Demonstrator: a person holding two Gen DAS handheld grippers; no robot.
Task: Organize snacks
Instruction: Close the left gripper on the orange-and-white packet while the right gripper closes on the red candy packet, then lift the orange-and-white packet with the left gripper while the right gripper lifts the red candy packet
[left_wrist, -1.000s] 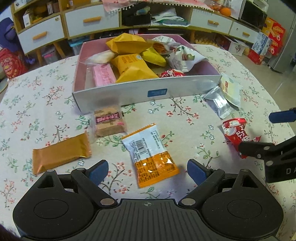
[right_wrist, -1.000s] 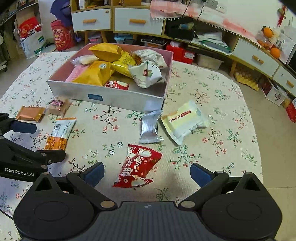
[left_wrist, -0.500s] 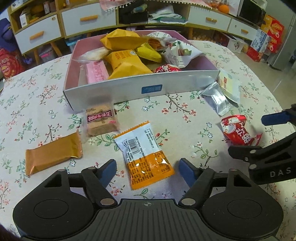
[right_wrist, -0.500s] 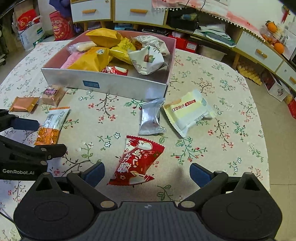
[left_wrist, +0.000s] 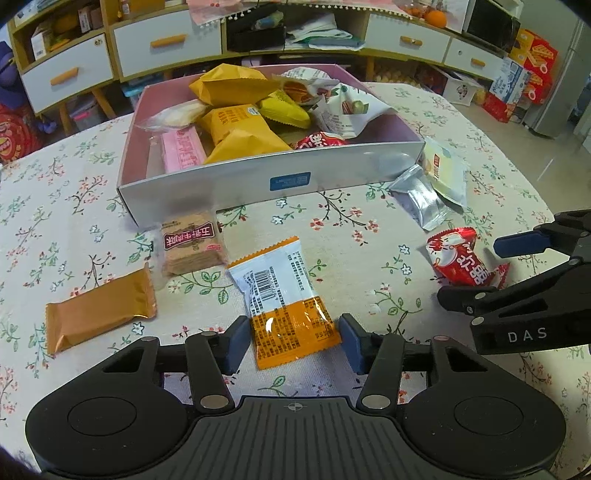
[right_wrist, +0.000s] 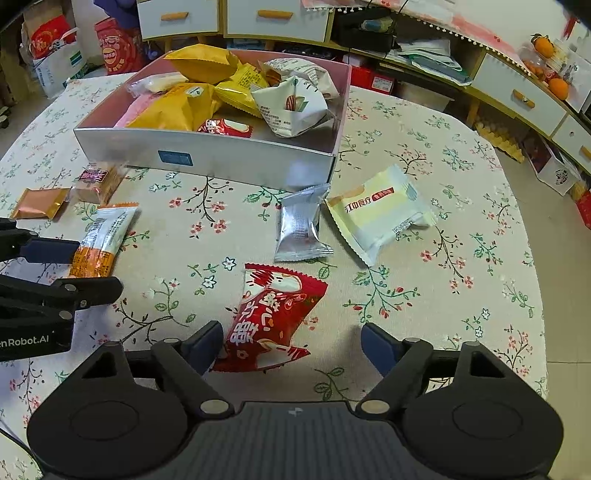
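Observation:
A grey box (left_wrist: 332, 177) with pink inner walls holds several snack packets. Loose packets lie on the floral tablecloth in front of it. My left gripper (left_wrist: 293, 345) is open, low over the table, its fingers either side of the orange end of a white-and-orange packet (left_wrist: 284, 295). My right gripper (right_wrist: 291, 343) is open, its fingers astride the near end of a red packet (right_wrist: 275, 317). The red packet also shows in the left wrist view (left_wrist: 460, 262), and the white-and-orange packet in the right wrist view (right_wrist: 101, 240).
A brown bar (left_wrist: 99, 308) and a brown biscuit pack (left_wrist: 190, 243) lie left of the left gripper. A silver packet (right_wrist: 301, 225) and a pale yellow packet (right_wrist: 380, 214) lie by the box's right corner. The table's right edge (right_wrist: 535, 295) drops to the floor.
Both grippers have moved forward and down. The left gripper's fingers have narrowed around the white-and-orange packet. The right gripper's fingers now flank the red packet.

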